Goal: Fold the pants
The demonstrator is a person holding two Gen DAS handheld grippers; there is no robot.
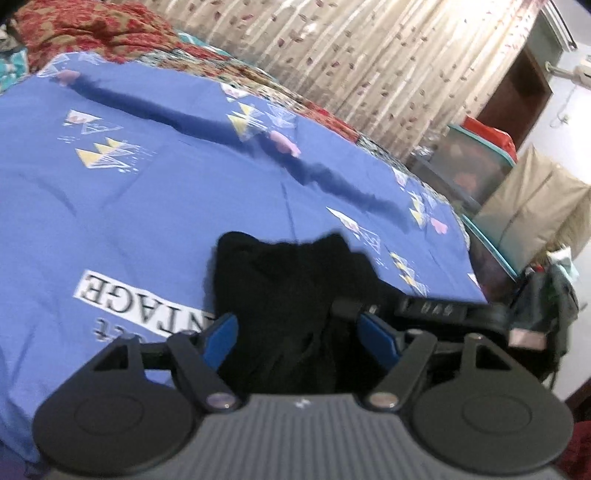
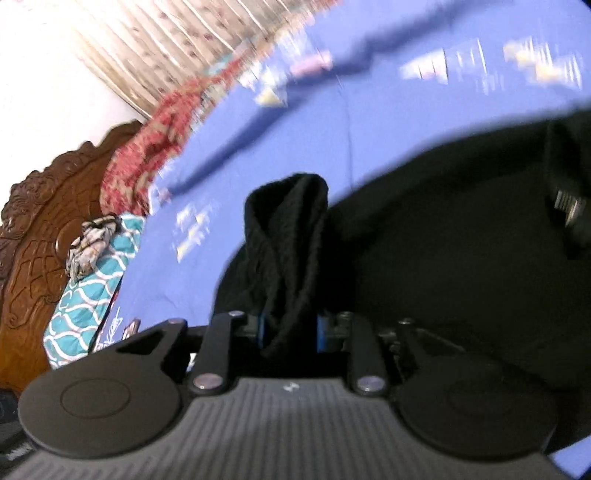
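The black pants lie on a blue printed bedsheet. In the left wrist view my left gripper has its blue-padded fingers spread wide, with a bunch of black fabric between them. In the right wrist view my right gripper is shut on a rolled fold of the pants, which sticks up past the pads. The rest of the pants spreads to the right. The right view is motion-blurred.
A red floral blanket lies at the bed's far end. A carved wooden headboard and a teal patterned pillow sit on the left. Curtains, storage boxes and a bag stand beside the bed.
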